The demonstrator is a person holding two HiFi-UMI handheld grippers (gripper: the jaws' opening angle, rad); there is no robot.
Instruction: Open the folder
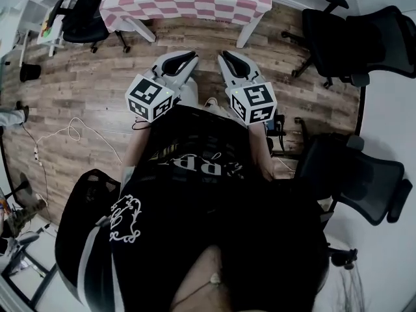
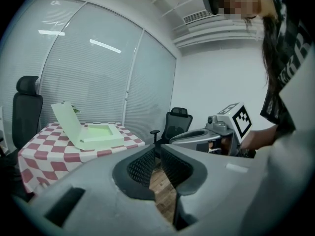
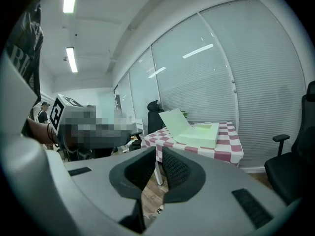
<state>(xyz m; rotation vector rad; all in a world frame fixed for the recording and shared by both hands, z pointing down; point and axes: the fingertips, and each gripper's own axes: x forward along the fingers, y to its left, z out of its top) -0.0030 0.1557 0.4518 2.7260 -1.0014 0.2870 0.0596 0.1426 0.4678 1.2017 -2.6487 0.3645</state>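
The wood-plank floor (image 1: 91, 90) spreads out under me, and ahead of me on it stands the bench (image 1: 130, 5), covered with a red-and-white checked cloth. Behind the bench, in the gripper views, a wall of pale window blinds (image 2: 88, 73) runs from side to side. Black office chairs ring the space: one (image 1: 364, 41) to the right of the bench, another (image 1: 361, 177) close by my right side, and a third (image 1: 84, 15) at the bench's left end. My black shirt (image 1: 214, 226) fills the lower part of the head view.

The folder (image 2: 93, 134) lies on the checked cloth. It is pale green, and its cover is lifted and stands tilted back from the flat lower half, so it is open. It is well apart from both grippers, and nothing touches it.

I hold both grippers in front of my body, side by side and close together, pointing toward the bench over bare floor. The left gripper (image 2: 158, 149) is clenched on nothing: its ribbed dark pads are drawn together with only a sliver of floor showing between them. The right gripper (image 3: 160, 150) is the same — pads pulled in toward each other, a thin slit left, nothing caught there. Each carries its marker cube, the left one (image 1: 151, 97) and the right one (image 1: 253, 103), at the end nearest my chest.
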